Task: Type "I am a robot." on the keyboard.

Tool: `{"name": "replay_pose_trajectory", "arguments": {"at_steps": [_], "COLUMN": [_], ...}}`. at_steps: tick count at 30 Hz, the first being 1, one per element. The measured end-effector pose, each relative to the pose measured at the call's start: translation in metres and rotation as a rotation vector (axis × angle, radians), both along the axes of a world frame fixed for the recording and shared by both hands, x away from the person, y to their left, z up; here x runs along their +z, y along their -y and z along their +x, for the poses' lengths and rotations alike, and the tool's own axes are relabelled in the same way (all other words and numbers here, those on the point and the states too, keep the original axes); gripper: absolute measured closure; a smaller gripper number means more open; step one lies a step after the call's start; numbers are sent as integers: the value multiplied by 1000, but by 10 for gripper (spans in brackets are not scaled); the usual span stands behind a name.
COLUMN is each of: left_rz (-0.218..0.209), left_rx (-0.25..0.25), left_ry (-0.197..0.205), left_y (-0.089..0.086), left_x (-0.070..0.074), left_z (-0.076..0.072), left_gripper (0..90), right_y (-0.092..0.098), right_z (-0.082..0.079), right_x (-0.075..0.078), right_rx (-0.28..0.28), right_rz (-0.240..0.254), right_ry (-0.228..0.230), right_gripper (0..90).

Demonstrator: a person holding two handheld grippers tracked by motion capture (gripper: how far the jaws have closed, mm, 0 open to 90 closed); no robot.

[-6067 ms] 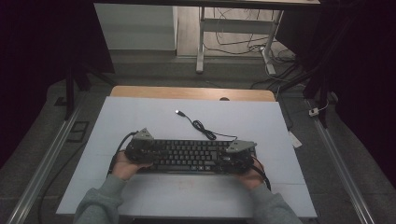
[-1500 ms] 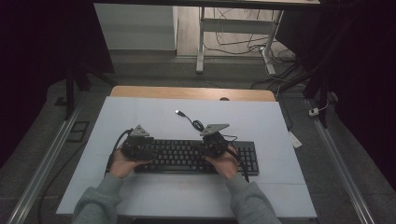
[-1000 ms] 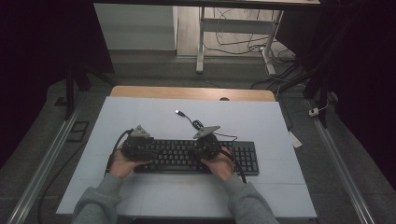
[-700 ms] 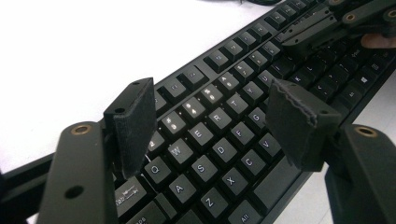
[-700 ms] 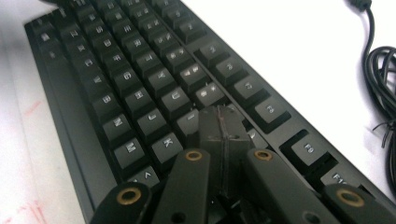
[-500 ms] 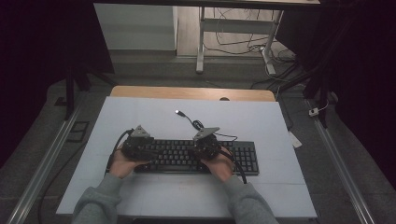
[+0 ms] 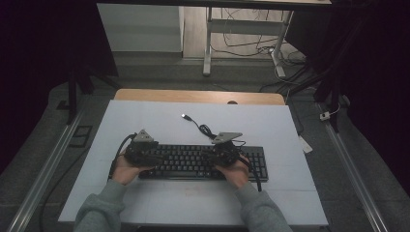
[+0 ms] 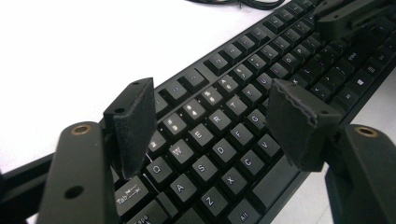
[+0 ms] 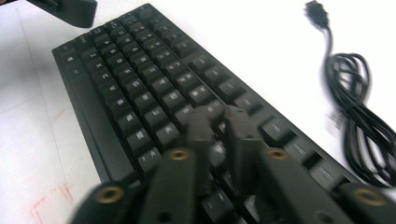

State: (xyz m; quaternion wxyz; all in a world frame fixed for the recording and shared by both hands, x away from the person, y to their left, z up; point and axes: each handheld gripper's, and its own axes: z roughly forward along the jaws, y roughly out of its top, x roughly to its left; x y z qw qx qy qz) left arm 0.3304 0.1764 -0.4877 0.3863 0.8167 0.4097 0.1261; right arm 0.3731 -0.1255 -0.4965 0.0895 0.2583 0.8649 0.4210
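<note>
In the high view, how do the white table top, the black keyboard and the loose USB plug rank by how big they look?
1. White table top, far the largest.
2. Keyboard, lying on it.
3. USB plug, tiny, at the end of the keyboard's cable, beyond the keyboard.

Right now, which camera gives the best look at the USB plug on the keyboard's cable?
The right gripper view: the USB plug lies large and unobstructed on the white table. The high view shows it tiny. The left gripper view shows just a bit of cable.
</note>
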Motion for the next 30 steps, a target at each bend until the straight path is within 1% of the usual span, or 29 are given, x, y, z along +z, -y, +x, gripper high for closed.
{"name": "replay_pose_trajectory", "arguments": {"at_steps": [2,6,8,10,15,17,20,22,26,27,30], "left_rz": [0,-1,-2,-1,1,2,2,3,4,4,10], "left_rx": [1,6,6,6,2,2,1,0,1,2,2], "left_ry": [-1,0,-1,-2,-2,-2,-1,-1,-2,-3,-7], "left_y": [0,-2,-2,-2,-2,-2,-2,-2,-2,-3,-1], "left_x": [0,0,0,0,0,0,0,1,1,0,0], "left_z": [0,0,0,0,-1,-1,-1,-1,-1,-1,-1], "left_gripper": [332,330,330,330,330,329,329,328,327,327,326], "right_y": [7,21,29,36,55,62,69,73,77,78,76], "right_z": [-3,-8,-11,-16,-22,-25,-30,-34,-39,-40,-39], "right_x": [1,3,4,4,8,8,7,6,2,0,-1], "right_rx": [-18,-34,-31,-28,-27,-30,-33,-30,-18,-17,-18], "right_rz": [4,12,11,0,26,27,37,39,15,10,16], "right_ry": [11,33,43,60,77,85,81,87,83,86,83], "right_gripper": [725,600,562,538,497,488,478,475,472,472,472]}}
